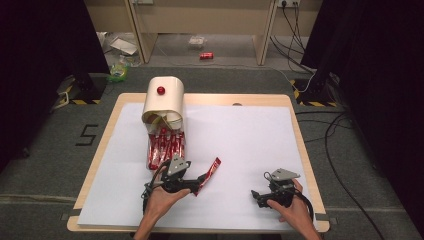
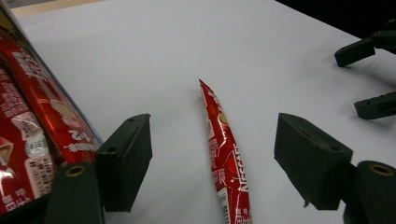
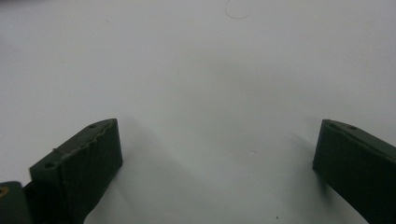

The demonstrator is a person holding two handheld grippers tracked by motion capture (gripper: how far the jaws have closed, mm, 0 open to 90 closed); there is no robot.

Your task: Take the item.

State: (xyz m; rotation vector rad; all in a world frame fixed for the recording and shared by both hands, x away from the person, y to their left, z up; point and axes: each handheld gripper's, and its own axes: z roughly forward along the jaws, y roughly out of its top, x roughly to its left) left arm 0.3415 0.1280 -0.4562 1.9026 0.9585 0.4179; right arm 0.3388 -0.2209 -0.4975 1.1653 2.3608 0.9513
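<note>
The red coffee stick (image 2: 223,154) lies flat on the white sheet (image 1: 250,135), midway in the gap of the left tongs (image 2: 212,158). Their jaws stand spread wide to either side of it, neither one touching it. White lettering runs down the wrapper; "NESCAF" can be read near the lower end, and the smaller print is too blurred to make out.

Just left of these tongs a clear-sided tray (image 1: 165,147) holds more red sticks (image 2: 28,130) — their print is upside down and unreadable. Behind the tray stands a cream bin (image 1: 164,100) with a red knob (image 1: 161,90).

The right tongs (image 3: 217,163) are also spread, with only bare white sheet between the jaws. In the high view they rest near the table's front right edge, well apart from the left pair (image 1: 196,181). Ahead of both pairs the sheet is open right up to the far wooden edge (image 1: 235,98) of the table.
</note>
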